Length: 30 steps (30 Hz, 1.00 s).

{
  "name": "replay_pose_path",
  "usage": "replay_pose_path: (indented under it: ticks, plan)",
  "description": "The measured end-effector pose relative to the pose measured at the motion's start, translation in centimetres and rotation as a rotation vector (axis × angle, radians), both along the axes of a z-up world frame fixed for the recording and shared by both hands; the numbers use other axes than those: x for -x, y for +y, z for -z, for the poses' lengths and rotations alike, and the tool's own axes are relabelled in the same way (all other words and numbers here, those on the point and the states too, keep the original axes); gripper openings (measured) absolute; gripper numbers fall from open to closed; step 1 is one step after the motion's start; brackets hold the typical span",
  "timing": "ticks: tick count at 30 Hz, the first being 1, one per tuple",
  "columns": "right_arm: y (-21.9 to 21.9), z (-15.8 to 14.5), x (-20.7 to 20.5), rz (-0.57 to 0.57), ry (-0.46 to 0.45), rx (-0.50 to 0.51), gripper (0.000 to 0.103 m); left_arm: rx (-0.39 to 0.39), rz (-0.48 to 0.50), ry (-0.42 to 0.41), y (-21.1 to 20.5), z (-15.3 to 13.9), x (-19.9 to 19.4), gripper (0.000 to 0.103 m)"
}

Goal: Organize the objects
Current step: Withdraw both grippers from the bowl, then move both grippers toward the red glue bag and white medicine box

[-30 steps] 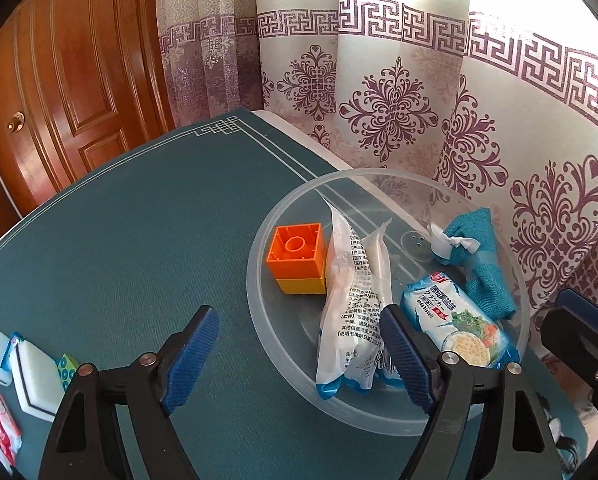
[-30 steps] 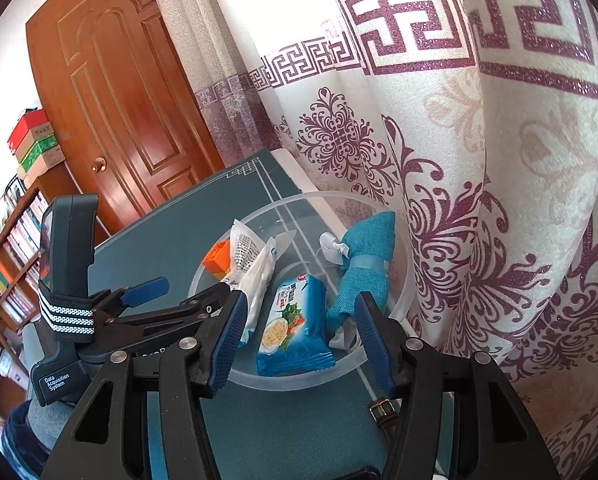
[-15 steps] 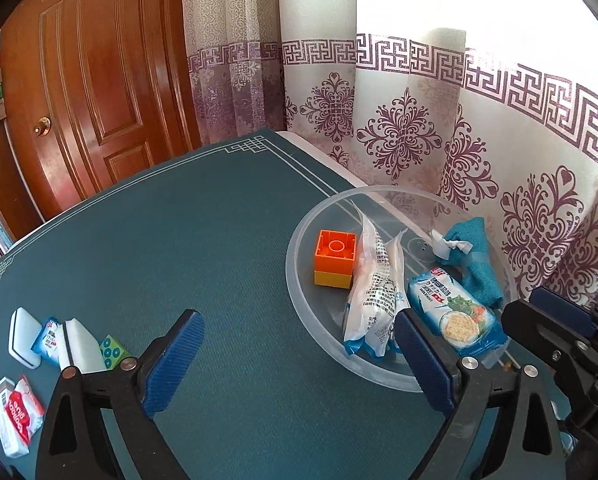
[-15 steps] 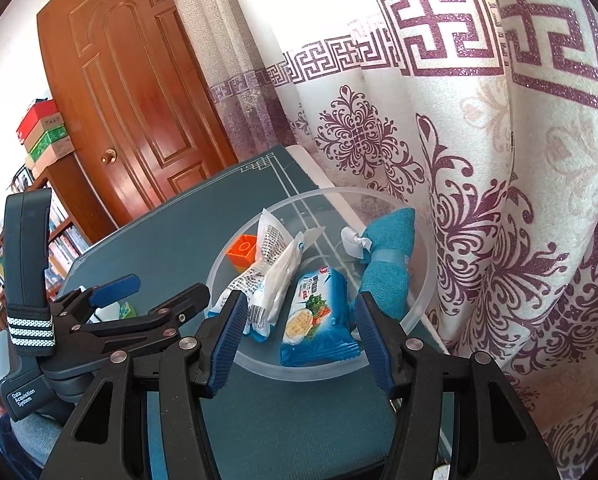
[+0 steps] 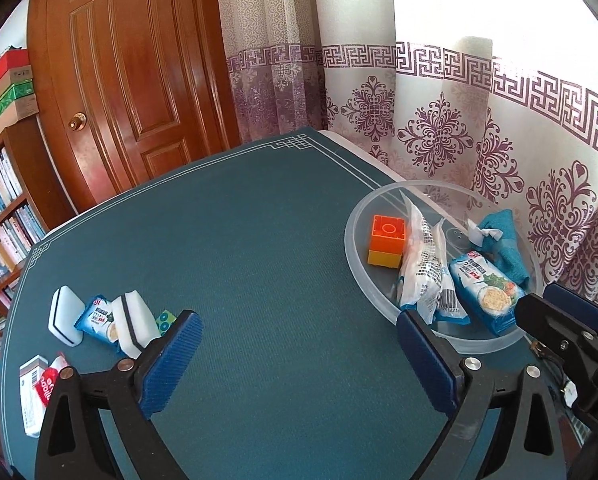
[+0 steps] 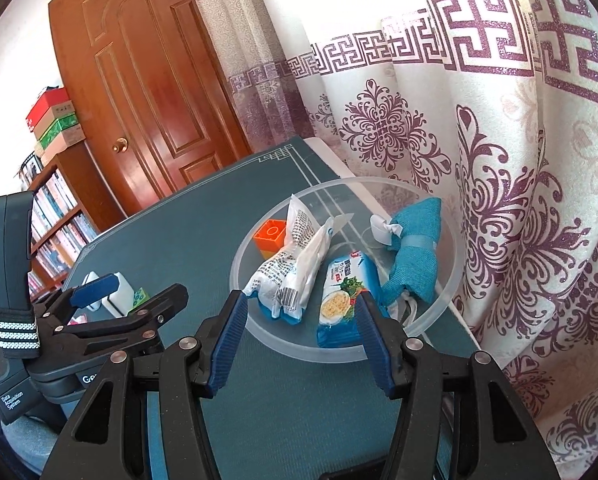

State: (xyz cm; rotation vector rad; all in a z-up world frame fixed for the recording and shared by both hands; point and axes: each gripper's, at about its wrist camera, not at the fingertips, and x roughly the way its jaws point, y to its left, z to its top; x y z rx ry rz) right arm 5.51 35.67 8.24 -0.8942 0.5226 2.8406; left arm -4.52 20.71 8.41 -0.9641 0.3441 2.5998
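Clear plastic bowl (image 5: 483,345) sits at the counter's (image 5: 259,248) far right edge by the curtain (image 5: 499,128). Inside it are an orange block (image 5: 386,240), a white packet (image 5: 421,268) and a blue cracker pack (image 5: 486,294) lying lengthwise toward the near rim, and a rolled teal cloth (image 5: 503,246). Left gripper (image 5: 299,364): jaws wide, empty. Right gripper (image 6: 299,340): jaws half apart, empty.

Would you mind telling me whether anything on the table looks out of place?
Yes: several items lie loose in a small jumble at the table's left edge, outside the clear bowl holding the other objects.
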Motion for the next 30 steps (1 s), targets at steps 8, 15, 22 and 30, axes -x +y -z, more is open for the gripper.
replay_pose_path:
  ticks: [8, 15, 22, 30]
  plan:
    - [-1.6, 0.5, 0.3, -0.032, -0.019, 0.0, 0.058, -0.007, -0.031, -0.003, -2.1, 0.2, -0.5, 0.102]
    - [-3.1, 1.0, 0.6, -0.059, -0.033, -0.003, 0.058, -0.011, -0.071, -0.013, -4.1, 0.5, -0.6, 0.102]
    - [-4.7, 1.5, 0.9, -0.085, -0.049, -0.006, 0.058, -0.017, -0.107, -0.013, -6.1, 0.8, -0.9, 0.102]
    - [-6.5, 2.3, 1.2, -0.112, -0.07, -0.008, 0.058, -0.019, -0.137, -0.02, -8.1, 1.3, -0.9, 0.102]
